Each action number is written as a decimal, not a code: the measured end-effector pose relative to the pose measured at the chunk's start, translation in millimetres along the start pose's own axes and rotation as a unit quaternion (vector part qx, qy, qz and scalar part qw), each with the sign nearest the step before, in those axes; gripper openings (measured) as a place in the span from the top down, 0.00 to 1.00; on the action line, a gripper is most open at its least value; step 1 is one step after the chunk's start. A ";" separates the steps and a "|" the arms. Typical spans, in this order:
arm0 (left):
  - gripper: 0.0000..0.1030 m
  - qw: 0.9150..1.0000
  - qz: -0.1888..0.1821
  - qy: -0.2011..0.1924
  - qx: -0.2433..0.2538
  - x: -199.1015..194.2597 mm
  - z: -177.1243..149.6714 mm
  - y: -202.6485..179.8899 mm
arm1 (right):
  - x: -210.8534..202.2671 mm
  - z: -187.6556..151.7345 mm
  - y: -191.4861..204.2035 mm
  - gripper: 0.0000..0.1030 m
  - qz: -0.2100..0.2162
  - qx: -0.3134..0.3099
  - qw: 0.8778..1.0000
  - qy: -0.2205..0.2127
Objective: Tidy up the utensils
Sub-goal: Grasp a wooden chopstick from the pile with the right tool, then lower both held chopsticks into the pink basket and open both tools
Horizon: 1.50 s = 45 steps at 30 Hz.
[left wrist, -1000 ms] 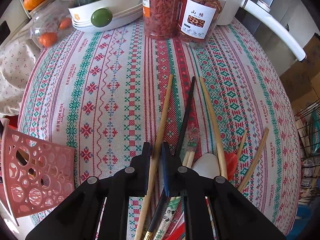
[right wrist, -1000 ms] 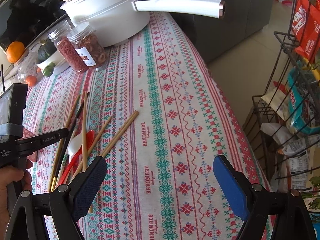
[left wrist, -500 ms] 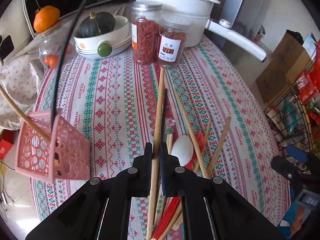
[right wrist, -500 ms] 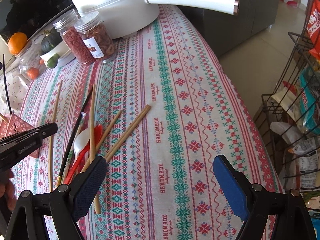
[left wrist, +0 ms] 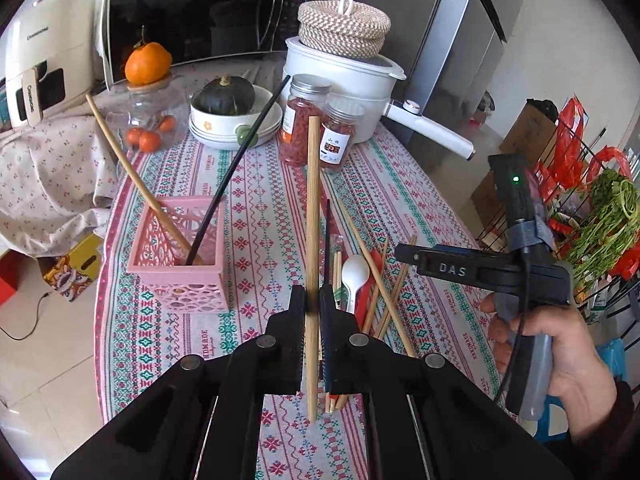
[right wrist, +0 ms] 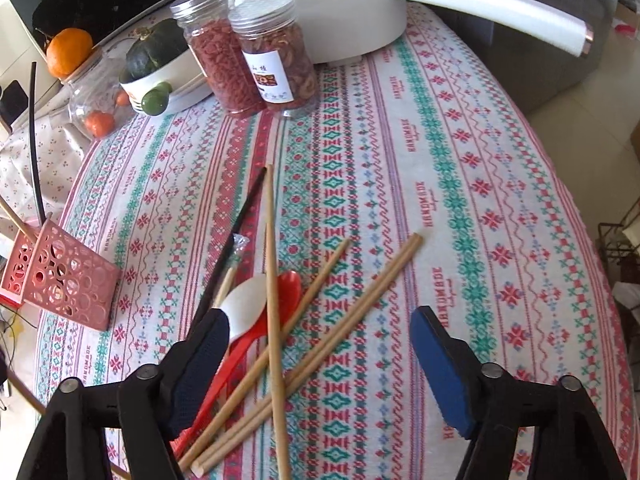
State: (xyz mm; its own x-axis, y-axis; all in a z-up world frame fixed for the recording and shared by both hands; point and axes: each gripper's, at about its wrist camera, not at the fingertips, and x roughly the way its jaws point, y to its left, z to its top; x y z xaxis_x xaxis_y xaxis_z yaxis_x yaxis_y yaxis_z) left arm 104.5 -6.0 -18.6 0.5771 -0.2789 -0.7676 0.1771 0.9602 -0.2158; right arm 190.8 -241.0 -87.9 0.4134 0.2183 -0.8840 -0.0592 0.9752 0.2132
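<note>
Lifted higher since the earlier frame, left tongs [left wrist: 312,304] now well above the table [left wrist: 256,184], pinched tight on a wooden chopstick [left wrist: 312,216] that stands nearly upright between the pads, upper end rising ahead of the tips, lower end hanging below them, clear of the cloth. Ahead and to the left of the left tongs, a pink perforated basket [left wrist: 180,276] upright on the table, holding one wooden chopstick [left wrist: 132,168] and one black chopstick [left wrist: 236,168], both leaning out over its rim. Just right of and below the left tongs, the loose pile on the cloth: white spoon [left wrist: 355,272], red spoon [left wrist: 365,304], several wooden chopsticks [left wrist: 376,280], a black chopstick [left wrist: 327,240] among them. Moved in closer too, right tongs [right wrist: 316,344], gaping wide and holding nothing, low over that same pile; left pad [right wrist: 200,364] over the handle of the white spoon [right wrist: 248,304] and beside the red spoon [right wrist: 280,304], right pad above bare cloth, with the crossed wooden chopsticks [right wrist: 312,352] lying between the two. Farther ahead of both tongs, two jars of red dried goods [right wrist: 256,64] beside a white pot [right wrist: 340,8], and a bowl with a green squash [left wrist: 228,96].
</note>
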 end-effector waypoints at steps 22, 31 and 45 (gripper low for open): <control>0.94 1.000 -0.001 -0.006 -0.018 -18.0 -3.0 42.5 | 71.4 25.1 27.1 0.95 -0.061 -0.044 0.997 0.023; 0.94 0.998 -0.002 -0.060 -0.025 -52.0 5.9 43.2 | -24.0 19.4 22.4 0.95 -0.006 -0.029 0.997 -0.070; 0.94 0.965 0.050 -0.247 -0.074 -120.4 31.2 65.7 | -132.0 6.1 57.9 0.95 0.083 -0.022 0.976 -0.202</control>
State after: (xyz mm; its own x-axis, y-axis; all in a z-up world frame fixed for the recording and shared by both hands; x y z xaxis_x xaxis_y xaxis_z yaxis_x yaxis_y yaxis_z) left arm 71.5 90.4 78.4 0.9013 -0.1214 -0.4158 0.0064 0.9636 -0.2674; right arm 138.4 -213.6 43.7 0.7192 0.3502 -0.6001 -0.1916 0.9302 0.3132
